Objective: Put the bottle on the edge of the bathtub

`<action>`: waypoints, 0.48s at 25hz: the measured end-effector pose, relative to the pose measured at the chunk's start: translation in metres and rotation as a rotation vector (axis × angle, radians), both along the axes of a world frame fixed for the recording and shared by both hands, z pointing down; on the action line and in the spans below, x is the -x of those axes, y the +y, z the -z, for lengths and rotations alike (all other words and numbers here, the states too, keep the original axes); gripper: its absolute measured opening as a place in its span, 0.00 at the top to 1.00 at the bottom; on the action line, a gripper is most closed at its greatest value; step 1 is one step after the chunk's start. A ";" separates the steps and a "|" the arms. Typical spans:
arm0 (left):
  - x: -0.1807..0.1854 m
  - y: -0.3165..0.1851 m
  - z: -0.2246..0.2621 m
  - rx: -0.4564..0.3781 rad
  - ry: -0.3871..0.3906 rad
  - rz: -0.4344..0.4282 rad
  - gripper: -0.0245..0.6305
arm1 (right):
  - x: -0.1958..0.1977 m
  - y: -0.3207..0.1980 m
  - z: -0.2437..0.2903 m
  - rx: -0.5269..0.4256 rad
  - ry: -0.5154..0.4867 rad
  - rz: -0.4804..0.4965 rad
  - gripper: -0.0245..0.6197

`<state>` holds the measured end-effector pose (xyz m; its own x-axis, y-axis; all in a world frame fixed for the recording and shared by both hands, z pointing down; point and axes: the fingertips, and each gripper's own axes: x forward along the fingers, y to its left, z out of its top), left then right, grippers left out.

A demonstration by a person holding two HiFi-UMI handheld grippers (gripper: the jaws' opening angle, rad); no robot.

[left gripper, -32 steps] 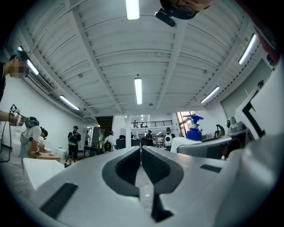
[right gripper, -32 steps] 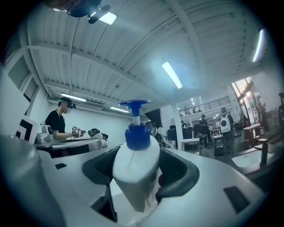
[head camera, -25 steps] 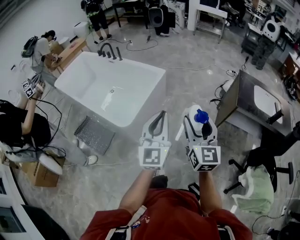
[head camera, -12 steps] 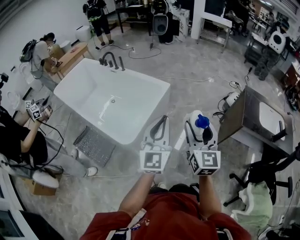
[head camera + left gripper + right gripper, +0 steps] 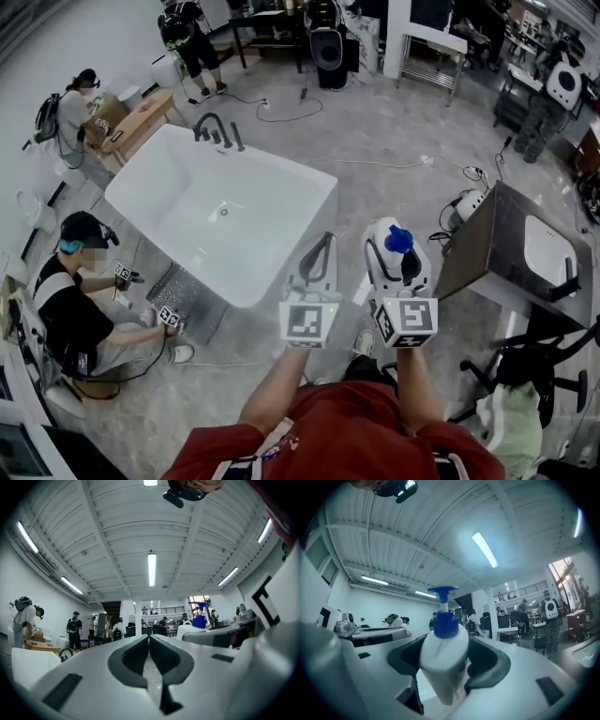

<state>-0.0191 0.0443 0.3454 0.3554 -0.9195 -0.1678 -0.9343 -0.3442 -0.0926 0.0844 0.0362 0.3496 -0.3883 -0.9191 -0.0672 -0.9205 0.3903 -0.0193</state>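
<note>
We hold the bottle (image 5: 443, 651) clenched by its body in the right gripper (image 5: 398, 247), above the floor and well apart from the bathtub (image 5: 330, 192) at the far left; the left gripper (image 5: 322, 246) is closed on nothing. We judge that the smooth bottle can slip or turn in the jaws on the way, or tip off the narrow rim if released off-centre. The jaws hide its base, so we cannot tell how deep the grip is.

Bright, even light from ceiling strip lights (image 5: 151, 569); fisheye bending, dark corners (near surfaces blur softly).
</note>
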 end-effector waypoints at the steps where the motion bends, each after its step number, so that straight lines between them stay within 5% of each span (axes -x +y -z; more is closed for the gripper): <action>1: -0.005 -0.011 0.001 -0.004 -0.005 0.000 0.93 | -0.004 -0.011 0.001 0.000 -0.001 0.005 0.52; 5: -0.025 -0.054 0.021 -0.013 0.043 0.026 0.93 | -0.025 -0.056 0.007 -0.006 -0.014 0.027 0.52; 12: -0.060 -0.124 0.023 -0.026 -0.018 0.051 0.93 | -0.061 -0.129 0.011 0.004 -0.033 0.060 0.52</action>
